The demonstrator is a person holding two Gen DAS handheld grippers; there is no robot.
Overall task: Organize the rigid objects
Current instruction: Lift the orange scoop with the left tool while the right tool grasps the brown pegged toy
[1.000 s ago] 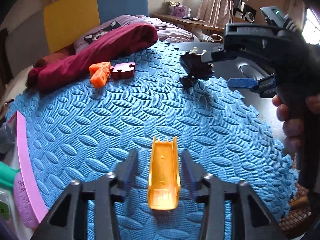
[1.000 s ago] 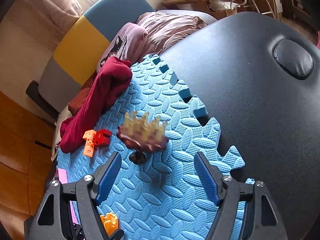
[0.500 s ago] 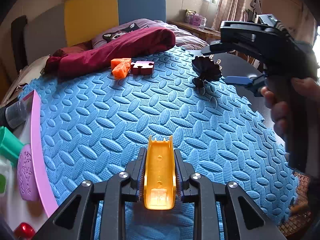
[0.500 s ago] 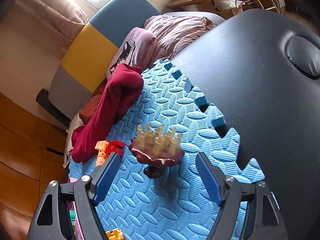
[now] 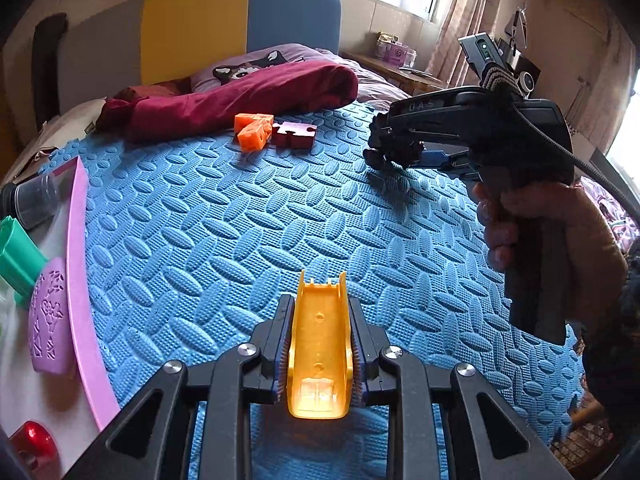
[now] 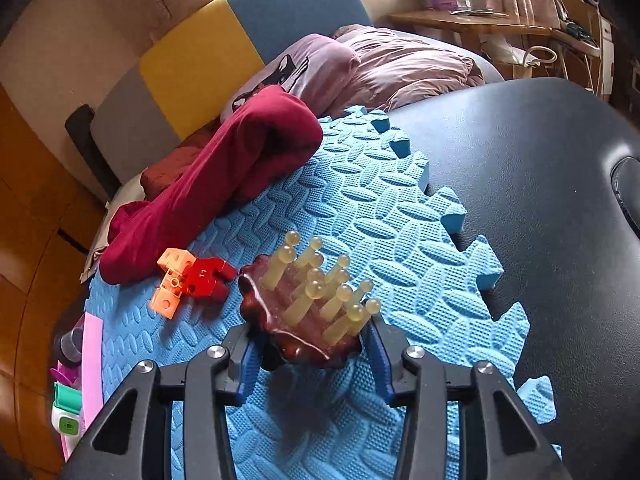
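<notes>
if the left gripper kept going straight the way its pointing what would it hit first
Probably nothing soon. The left gripper, jaws shut on the yellow piece, faces bare blue mat. Farther along lie the orange blocks and the dark red puzzle piece, roughly in line, though depth is unclear.

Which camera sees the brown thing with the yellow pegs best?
The right wrist view: the brown pegged toy sits close between the right gripper fingers, pegs clear. The left wrist view shows only a dark, half-hidden shape.
</notes>
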